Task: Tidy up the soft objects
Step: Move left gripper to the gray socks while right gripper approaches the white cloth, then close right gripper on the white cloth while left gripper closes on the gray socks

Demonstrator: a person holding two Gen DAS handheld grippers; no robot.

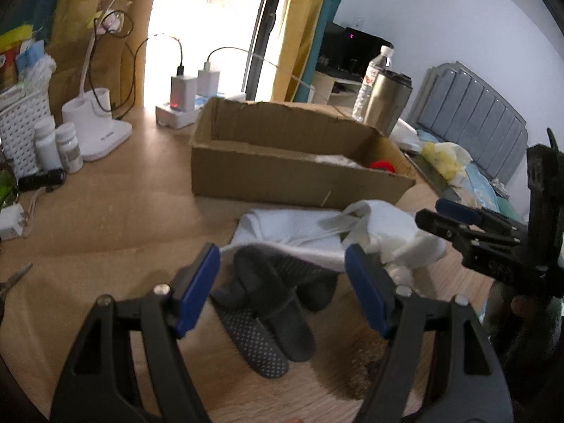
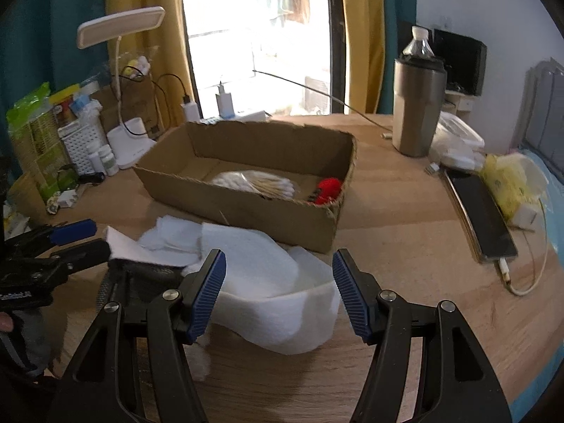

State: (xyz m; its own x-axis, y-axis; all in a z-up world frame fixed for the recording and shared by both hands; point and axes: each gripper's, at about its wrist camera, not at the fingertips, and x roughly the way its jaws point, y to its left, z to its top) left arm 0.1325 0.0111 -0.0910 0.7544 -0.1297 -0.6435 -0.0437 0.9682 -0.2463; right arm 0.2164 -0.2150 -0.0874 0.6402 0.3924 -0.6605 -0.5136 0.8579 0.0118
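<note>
A cardboard box (image 1: pixel 282 176) (image 2: pixel 292 218) stands on the wooden table; inside lie a bag of cotton swabs (image 2: pixel 257 181) and a red soft object (image 2: pixel 328 190) (image 1: pixel 382 165). In front of it lie white cloths (image 1: pixel 292 229) (image 2: pixel 261 271) and dark grey dotted socks (image 1: pixel 268 303) (image 2: pixel 141 282). My left gripper (image 1: pixel 282 282) is open just above the socks, which sit between its pads. My right gripper (image 2: pixel 278 282) is open over the white cloth; it shows in the left wrist view (image 1: pixel 454 218) to the right of the cloths.
A steel tumbler (image 2: pixel 416 105) and water bottle (image 2: pixel 419 40) stand right of the box. A phone (image 2: pixel 483 218), tissue pack (image 2: pixel 507 183), desk lamp (image 2: pixel 130 141), chargers (image 1: pixel 183 91), white basket (image 1: pixel 21 123), pill bottles (image 1: pixel 58 148) and scissors (image 1: pixel 14 278) sit around.
</note>
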